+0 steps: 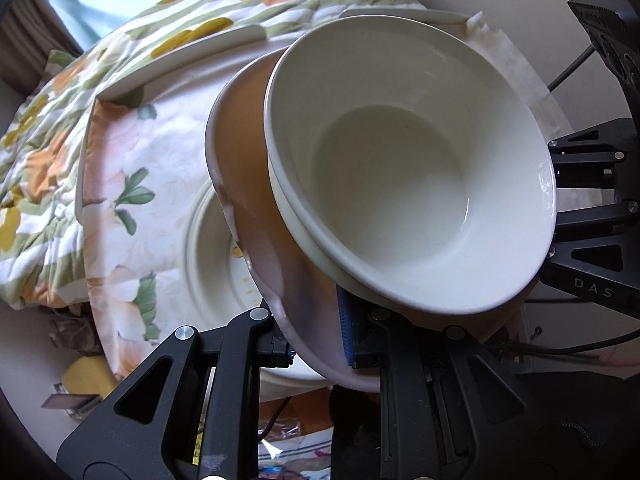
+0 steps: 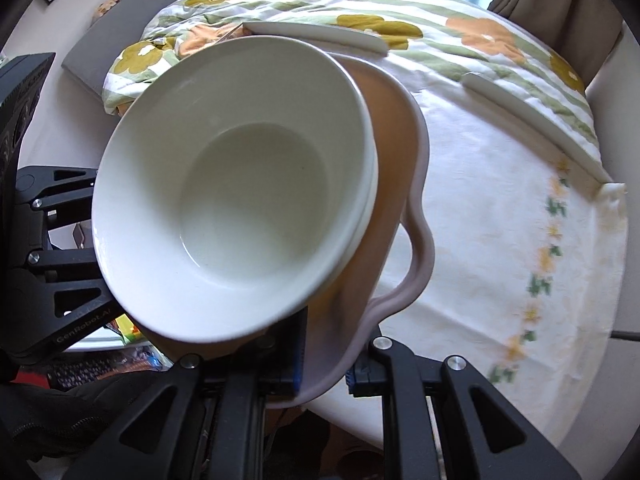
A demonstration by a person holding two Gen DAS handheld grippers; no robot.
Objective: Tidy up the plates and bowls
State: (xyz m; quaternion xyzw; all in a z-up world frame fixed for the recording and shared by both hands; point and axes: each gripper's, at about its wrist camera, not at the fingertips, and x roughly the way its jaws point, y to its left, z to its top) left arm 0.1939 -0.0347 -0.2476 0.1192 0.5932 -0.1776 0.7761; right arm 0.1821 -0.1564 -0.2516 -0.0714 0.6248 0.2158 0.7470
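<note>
Both grippers, left (image 1: 320,344) and right (image 2: 326,364), are clamped on opposite rims of a pink dish (image 1: 236,152) carrying stacked white bowls (image 1: 408,168) above the table (image 2: 500,208). Glazed, heavy, breakable; bowls could slide, so keep it level.

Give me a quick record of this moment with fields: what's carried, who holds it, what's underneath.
carried: pink plate with stacked white bowls on it
left claw: shut on the pink plate's rim
right claw: shut on the opposite rim
tilt: the load looks tilted in both views
below: white plate on floral cloth
background: flowered quilt
</note>
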